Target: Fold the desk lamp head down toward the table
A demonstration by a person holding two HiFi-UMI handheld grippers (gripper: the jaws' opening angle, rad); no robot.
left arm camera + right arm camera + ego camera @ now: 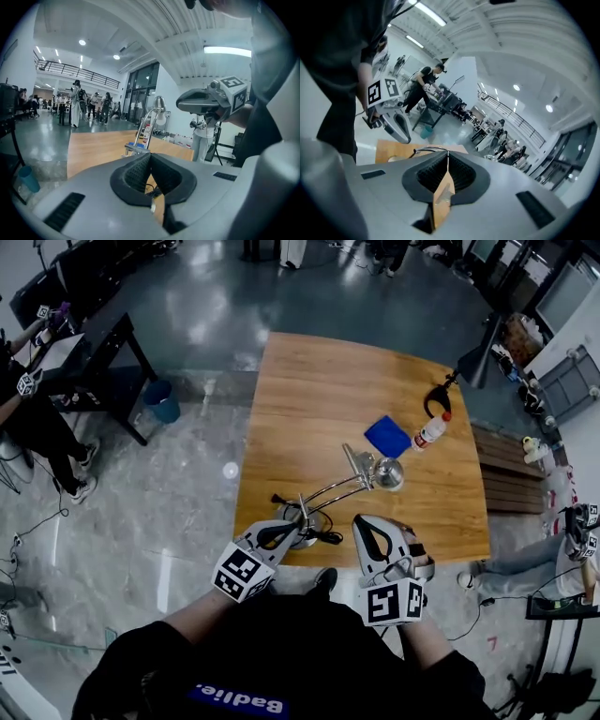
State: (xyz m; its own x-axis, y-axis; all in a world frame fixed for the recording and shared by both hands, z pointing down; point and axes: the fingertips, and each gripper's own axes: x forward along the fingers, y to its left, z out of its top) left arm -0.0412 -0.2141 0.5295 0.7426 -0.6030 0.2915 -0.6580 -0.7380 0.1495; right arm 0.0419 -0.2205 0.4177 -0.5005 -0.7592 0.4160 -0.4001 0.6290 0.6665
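The chrome desk lamp stands near the table's front edge. Its round base (302, 524) is at the front, and two thin arms (334, 491) rise to the right to the domed head (388, 473). My left gripper (289, 531) is shut and empty, with its tip right by the base; I cannot tell whether it touches. In the left gripper view the shut jaws (151, 154) point along the lamp arms (147, 124). My right gripper (366, 523) is shut and empty. It hovers at the table's front edge, right of the base and below the head; its own view shows the tips (448, 152).
A blue cloth (387, 436), a white bottle with a red cap (431, 431) and a black clamp (435, 400) lie behind the lamp on the wooden table (309, 390). A black cable (328, 537) trails from the base. A blue bin (161, 401) and seated people are off to the left.
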